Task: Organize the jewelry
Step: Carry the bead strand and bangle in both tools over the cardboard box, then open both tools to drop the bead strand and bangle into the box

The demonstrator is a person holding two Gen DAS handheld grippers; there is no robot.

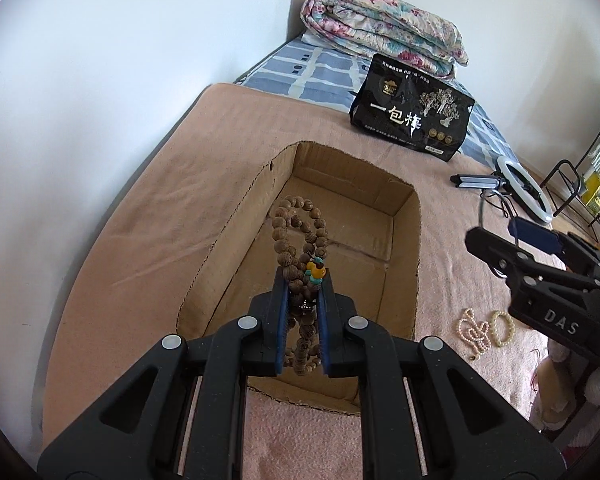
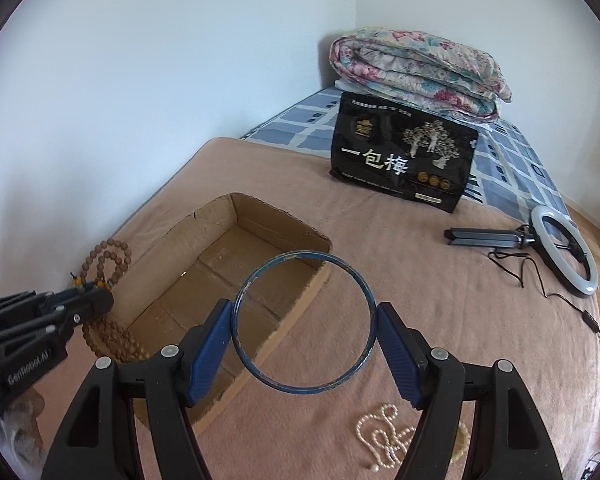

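While clamped, brown wooden bead strand point(image 1: 300, 240) dangles looped.

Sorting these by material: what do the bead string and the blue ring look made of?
Bead string: apparently wood, matte brown with visible grain lines. Blue ring: a rigid thin hoop, likely painted metal, since pale chips show through the blue, though hard plastic is possible.

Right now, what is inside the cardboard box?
The cardboard box shows only bare floor in the right wrist view. In the left wrist view the wooden bead string, clamped in the left gripper, covers part of that floor.
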